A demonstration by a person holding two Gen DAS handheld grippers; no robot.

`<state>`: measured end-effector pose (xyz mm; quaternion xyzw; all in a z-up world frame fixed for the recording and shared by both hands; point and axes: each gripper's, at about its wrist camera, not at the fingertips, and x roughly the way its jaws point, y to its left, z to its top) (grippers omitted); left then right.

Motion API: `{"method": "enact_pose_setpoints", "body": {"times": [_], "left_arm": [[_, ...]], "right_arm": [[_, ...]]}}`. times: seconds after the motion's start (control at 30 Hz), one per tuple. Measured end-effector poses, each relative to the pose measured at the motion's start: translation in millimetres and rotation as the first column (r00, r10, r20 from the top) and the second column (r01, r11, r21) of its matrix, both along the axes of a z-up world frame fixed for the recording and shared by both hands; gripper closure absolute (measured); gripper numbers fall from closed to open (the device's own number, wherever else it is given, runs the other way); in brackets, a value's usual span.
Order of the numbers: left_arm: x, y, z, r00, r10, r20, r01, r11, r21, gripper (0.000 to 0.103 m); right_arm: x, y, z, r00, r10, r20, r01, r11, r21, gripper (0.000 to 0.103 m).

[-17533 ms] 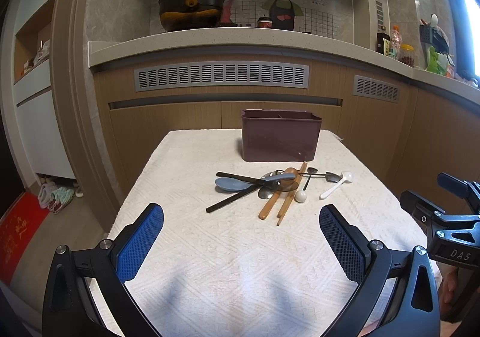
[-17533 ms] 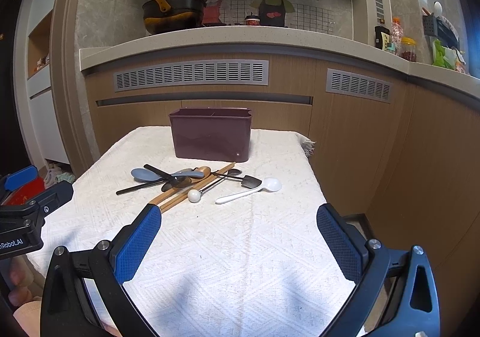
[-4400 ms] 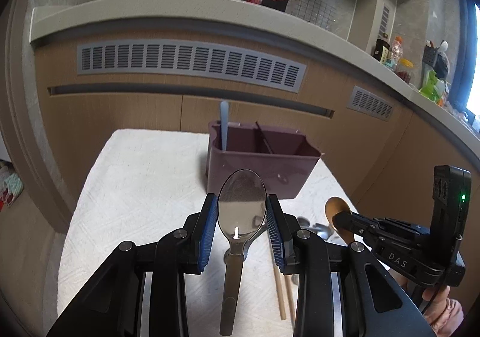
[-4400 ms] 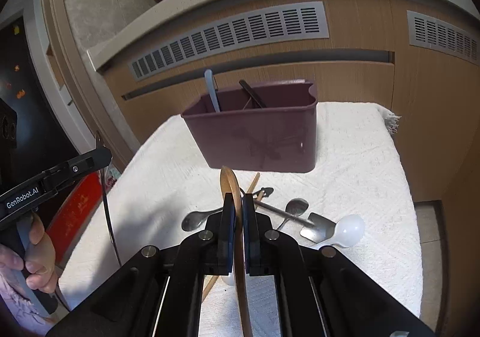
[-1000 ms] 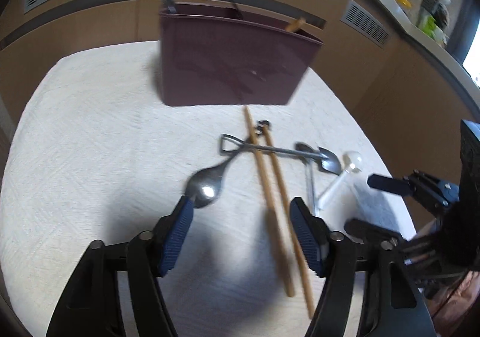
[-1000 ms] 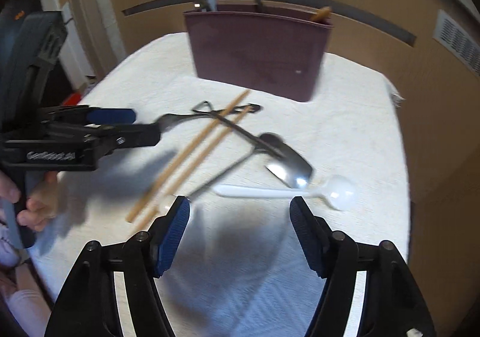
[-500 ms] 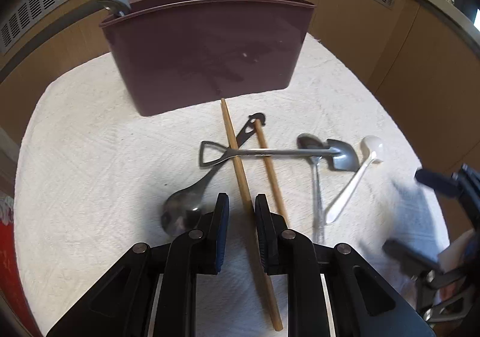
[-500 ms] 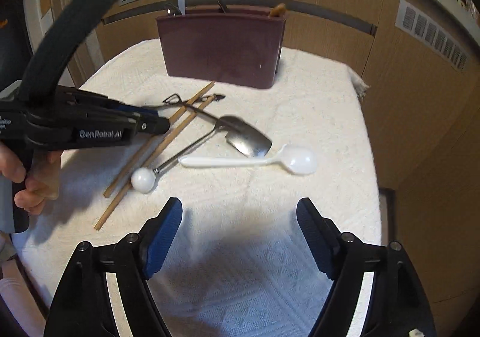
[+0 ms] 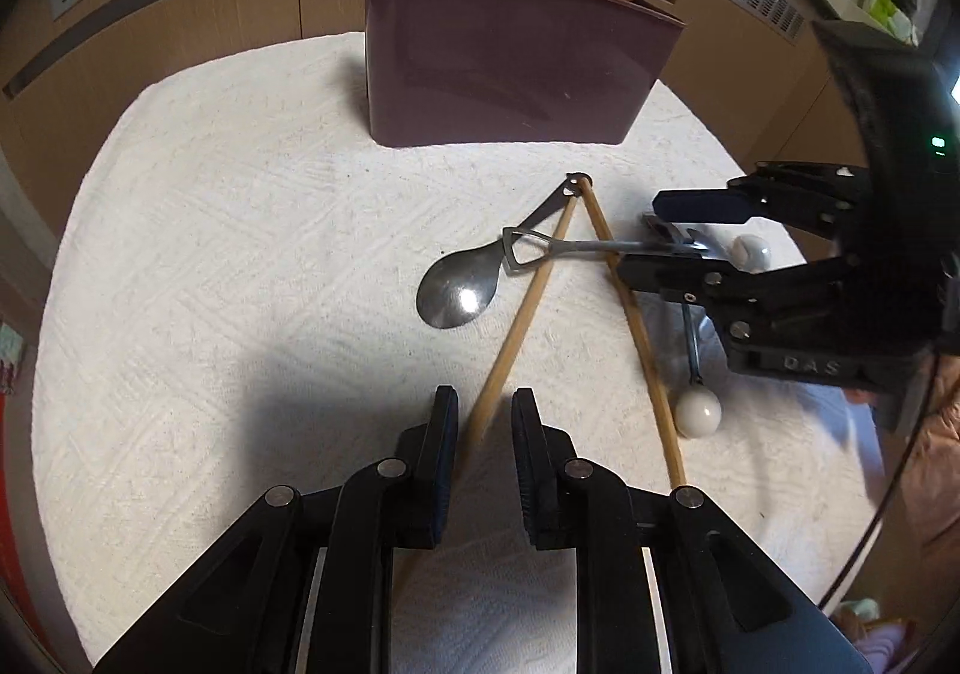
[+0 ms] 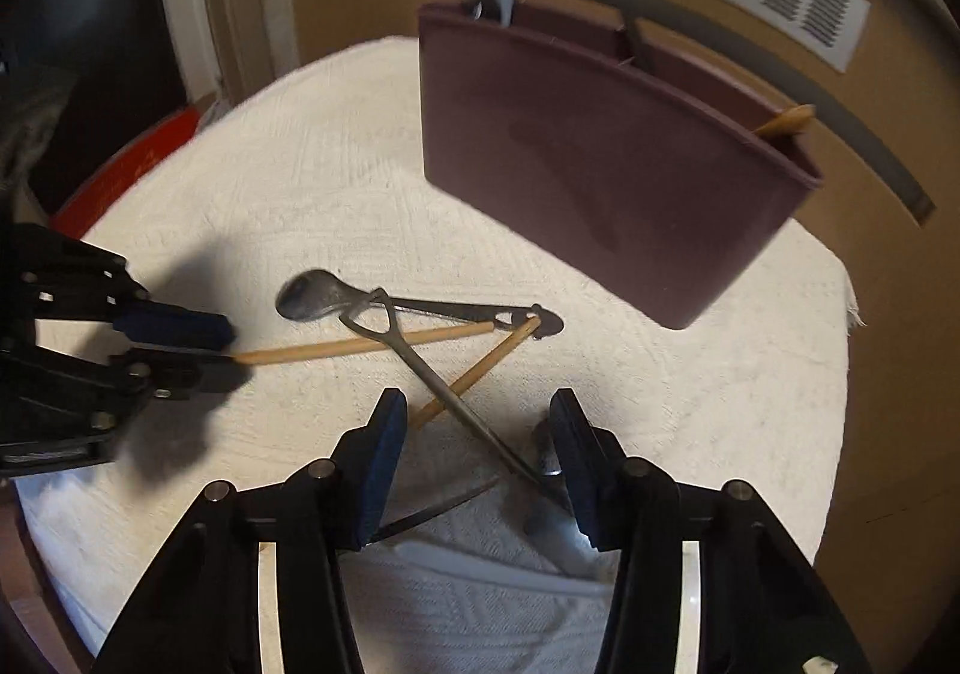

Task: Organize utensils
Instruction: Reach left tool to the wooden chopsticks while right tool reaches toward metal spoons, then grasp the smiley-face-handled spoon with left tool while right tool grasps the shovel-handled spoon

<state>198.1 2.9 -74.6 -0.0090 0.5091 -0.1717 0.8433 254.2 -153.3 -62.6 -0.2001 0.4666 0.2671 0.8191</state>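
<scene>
Main risk: the left chopstick (image 9: 528,308) is tangled. Its far tip sits at the looped end of the steel spoon (image 9: 459,293), touching the other chopstick (image 9: 630,314), and the shovel spoon (image 9: 558,248) lies across both sticks. Lift the gripped end fast and the stick levers the shovel spoon and the second stick, maybe flicking them off the desk (image 9: 210,254) or toward the caddy (image 9: 510,74).

Second risk: the grip is near the very end of a long thin stick, so it will likely pivot or slip between the pads when raised, making the drop into the caddy sloppy.

Third: the right hand-held gripper (image 10: 474,440) straddles the same pile — shovel spoon handle and the second stick both run between its jaws, so it could pinch two items or snag what the left is pulling.

Left hand-held gripper (image 9: 485,428): jaws nearly together, narrow gap, chopstick end between them; it looks clamped on it, though pad contact is not crisp from the wrist view.

Right hand-held gripper: jaws have just been closing, about half apart, pads not on anything yet.

Remaining utensils lie on the cloth in front of the caddy, including a ball-ended spoon (image 9: 696,410) — several utensils already stand in the caddy.
</scene>
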Motion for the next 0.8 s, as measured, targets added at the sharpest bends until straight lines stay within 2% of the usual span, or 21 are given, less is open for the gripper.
{"method": "enact_pose_setpoints", "body": {"times": [0.1, 0.17, 0.23, 0.27, 0.37, 0.5, 0.57, 0.63, 0.7, 0.73, 0.77, 0.8], "left_arm": [[-1.3, 2.0, -0.3, 1.0, -0.006, 0.001, 0.006, 1.0, -0.017, 0.083], [-0.6, 1.9, -0.3, 1.0, -0.007, 0.002, 0.007, 1.0, -0.027, 0.08], [-0.6, 1.1, -0.3, 1.0, -0.009, 0.004, 0.009, 0.999, -0.038, 0.077], [-1.1, 0.3, -0.1, 1.0, -0.012, 0.006, 0.012, 0.999, -0.041, 0.074], [-5.0, -1.4, 0.3, 1.0, -0.02, 0.0, 0.02, 0.998, -0.056, 0.07], [-11.2, -11.0, 0.2, 0.998, -0.064, -0.023, 0.061, 0.993, -0.097, 0.065], [-14.2, -18.7, 0.8, 0.992, -0.12, -0.047, 0.112, 0.983, -0.147, 0.065], [-15.0, -23.4, 4.8, 0.986, -0.157, -0.047, 0.146, 0.972, -0.184, 0.065], [-7.9, -23.6, 13.6, 0.99, -0.136, 0.025, 0.138, 0.984, -0.11, 0.065], [-2.2, -22.6, 16.2, 0.991, -0.125, 0.056, 0.129, 0.99, -0.062, 0.065], [6.6, -21.3, 18.3, 0.99, -0.117, 0.081, 0.118, 0.993, -0.008, 0.065], [13.4, -18.9, 18.5, 0.99, -0.115, 0.087, 0.114, 0.993, 0.015, 0.066]], "right_arm": [[1.1, -9.3, 0.2, 0.999, -0.039, -0.038, 0.04, 0.999, 0.021, 0.059], [-1.3, -17.5, 1.3, 0.995, -0.092, -0.029, 0.093, 0.996, 0.008, 0.087], [-4.3, -27.1, 4.1, 0.99, -0.131, -0.059, 0.133, 0.991, 0.034, 0.092], [-6.0, -31.3, 5.2, 0.986, -0.146, -0.077, 0.15, 0.987, 0.053, 0.097], [-14.8, -42.9, 5.3, 0.974, -0.187, -0.128, 0.199, 0.976, 0.088, 0.098], [-34.5, -42.4, 3.6, 0.969, -0.148, -0.199, 0.179, 0.973, 0.144, 0.098], [-45.6, -37.7, 4.6, 0.972, -0.134, -0.195, 0.164, 0.975, 0.15, 0.097], [-54.3, -34.8, 7.6, 0.981, -0.137, -0.134, 0.154, 0.98, 0.126, 0.095], [-59.2, -34.3, 11.3, 0.984, -0.168, -0.054, 0.172, 0.982, 0.078, 0.091], [-56.4, -39.4, 13.8, 0.984, -0.175, -0.039, 0.177, 0.981, 0.073, 0.084], [-57.2, -40.8, 15.1, 0.983, -0.184, -0.027, 0.186, 0.98, 0.077, 0.072], [-58.5, -43.3, 17.0, 0.981, -0.196, -0.011, 0.196, 0.977, 0.089, 0.066]]}}
